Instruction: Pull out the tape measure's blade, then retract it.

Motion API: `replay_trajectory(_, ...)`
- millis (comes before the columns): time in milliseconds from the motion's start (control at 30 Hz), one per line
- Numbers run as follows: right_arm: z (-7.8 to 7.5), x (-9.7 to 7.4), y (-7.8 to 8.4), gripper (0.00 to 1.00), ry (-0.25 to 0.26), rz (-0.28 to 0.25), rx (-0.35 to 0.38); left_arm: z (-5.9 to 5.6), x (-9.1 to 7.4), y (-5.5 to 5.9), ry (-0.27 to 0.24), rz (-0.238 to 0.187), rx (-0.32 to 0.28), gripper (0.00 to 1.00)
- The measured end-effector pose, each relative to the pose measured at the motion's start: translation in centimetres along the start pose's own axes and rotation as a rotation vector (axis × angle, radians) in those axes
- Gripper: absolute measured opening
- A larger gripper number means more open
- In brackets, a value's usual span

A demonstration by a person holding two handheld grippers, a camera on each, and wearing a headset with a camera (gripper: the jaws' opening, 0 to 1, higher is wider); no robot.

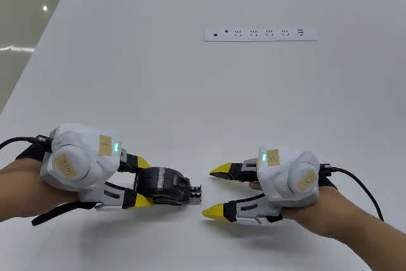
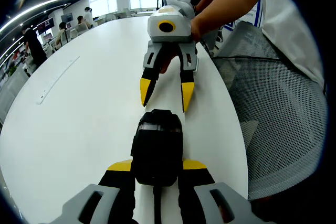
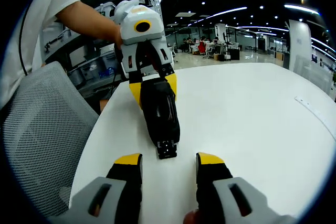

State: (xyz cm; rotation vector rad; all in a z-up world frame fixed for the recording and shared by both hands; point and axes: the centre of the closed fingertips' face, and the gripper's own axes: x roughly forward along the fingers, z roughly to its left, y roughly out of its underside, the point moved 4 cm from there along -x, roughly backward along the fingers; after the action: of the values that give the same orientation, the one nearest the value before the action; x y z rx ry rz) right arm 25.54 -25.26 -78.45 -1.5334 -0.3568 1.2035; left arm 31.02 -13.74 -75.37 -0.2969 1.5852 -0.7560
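Tape measure: the black tape measure (image 1: 163, 185) lies on the white table (image 1: 190, 93), near the person's edge, between the two grippers
Left gripper: the left gripper (image 1: 143, 182) is clamped on the rear of the case, one yellow-tipped jaw on each side
Right gripper: the right gripper (image 1: 217, 190) has its jaws spread wide, with nothing between them
Key relation: the case's long axis runs straight from one gripper to the other; the end hook (image 1: 195, 190) points into the right gripper's gap, just beside its tips, not touching
Nearer the hook: the right gripper
Blade: judged fully wound into the case, only the hook at the mouth
Next move: probably a short straight advance, then a pinch on the hook
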Motion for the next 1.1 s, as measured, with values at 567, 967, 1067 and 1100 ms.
replay_trajectory(567, -0.1, 1.7, -0.3, 0.18, -0.031, -0.024, -0.042, 0.0, 0.0, 0.1, 0.006, -0.006, -0.003, 0.28)
replay_trajectory(967, 0.1, 2.4, -0.2, 0.16, -0.055, -0.023, -0.058, 0.0, -0.1, 0.2, 0.008, -0.007, -0.002, 0.28)
replay_trajectory(1067, 0.3, 2.4, -0.3, 0.15, -0.062, -0.022, -0.069, 0.0, 0.0, 0.2, 0.007, -0.008, -0.002, 0.28)
replay_trajectory(1100, 0.3, 2.5, -0.2, 0.15, -0.06, -0.022, -0.07, 0.0, 0.0, 0.2, 0.008, -0.007, -0.001, 0.28)
